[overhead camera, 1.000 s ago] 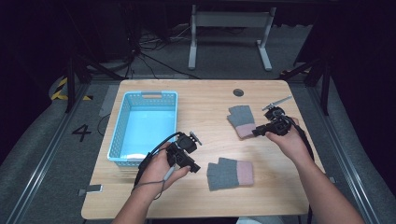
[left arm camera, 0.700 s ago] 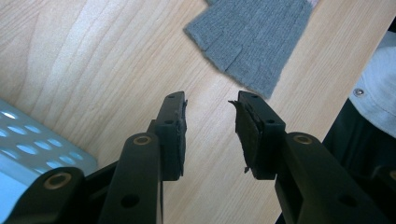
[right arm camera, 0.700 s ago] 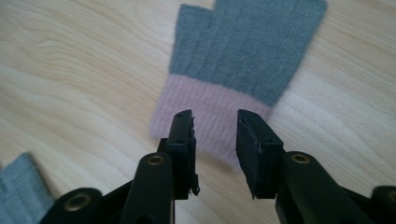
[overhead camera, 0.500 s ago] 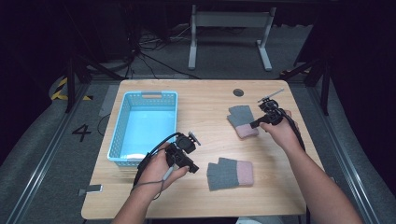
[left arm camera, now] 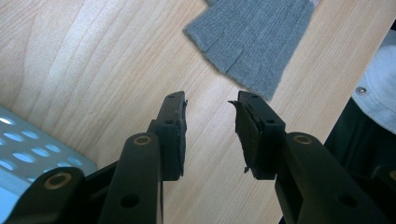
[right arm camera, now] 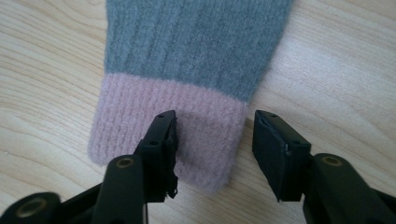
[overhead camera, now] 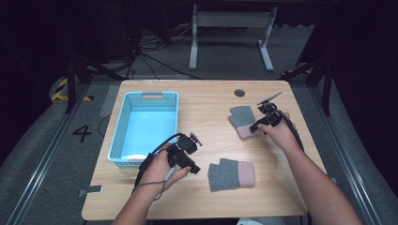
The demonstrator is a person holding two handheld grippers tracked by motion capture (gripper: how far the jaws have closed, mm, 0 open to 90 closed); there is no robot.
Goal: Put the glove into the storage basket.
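Note:
Two grey knit gloves with pink cuffs lie flat on the wooden table. The far glove has my right gripper low over its cuff. Its jaws have just been opening and stand open: one is over the cuff and the other beside the cuff's edge, over bare wood. The near glove lies just right of my left gripper. That gripper rests open above bare wood with nothing between its jaws.
A light blue perforated basket stands empty at the table's left, close behind my left hand. A round cable hole sits near the far edge. A metal stand is on the floor beyond the table.
My right hand has come down and leftward onto the far glove's pink cuff, and its jaws have spread apart. The left hand and both gloves have stayed put.

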